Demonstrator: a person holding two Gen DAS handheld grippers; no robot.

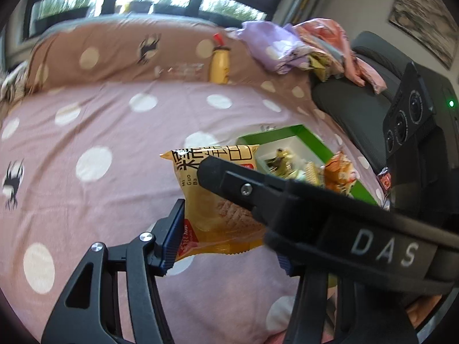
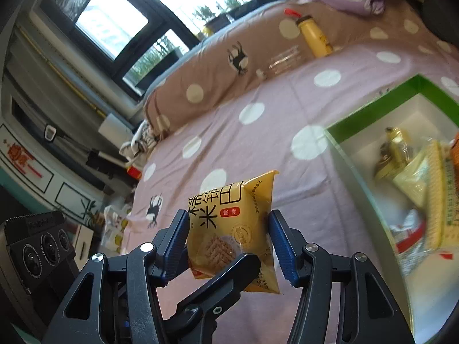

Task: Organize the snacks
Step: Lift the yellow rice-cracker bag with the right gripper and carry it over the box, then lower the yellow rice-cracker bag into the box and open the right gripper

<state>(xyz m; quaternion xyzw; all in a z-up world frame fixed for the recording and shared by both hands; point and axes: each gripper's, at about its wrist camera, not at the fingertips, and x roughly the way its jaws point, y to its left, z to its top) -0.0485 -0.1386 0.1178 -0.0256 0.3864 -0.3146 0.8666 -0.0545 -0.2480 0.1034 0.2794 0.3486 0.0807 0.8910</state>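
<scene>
Black linkage and blue ribbed pads fill the bottom of both wrist views, and between them is one yellow snack packet with large black characters and a picture of a ridged cracker. Both grippers pinch this same packet, which hangs in the air above the pink polka-dot bedspread and touches nothing else. In the right wrist view the right gripper has its two blue pads pressed on the left and right edges of the packet, which stands almost upright between them, and one black finger of the other gripper crosses in front of its lower part. In the left wrist view the left gripper presses its left pad on the lower left edge of the packet; its right pad is mostly hidden behind the right gripper's finger, which lies across the packet from the right side. Both tools point downward at a slant toward the bed, the left one rolled a little. Just beside the packet, to the right, the green box with a white inside lies open on the bedspread and holds several other snack packets, yellow, gold and orange. Further back, a yellow bottle with a red cap leans against the brown dotted pillow, and a lilac cloth is bunched near the dark chair
</scene>
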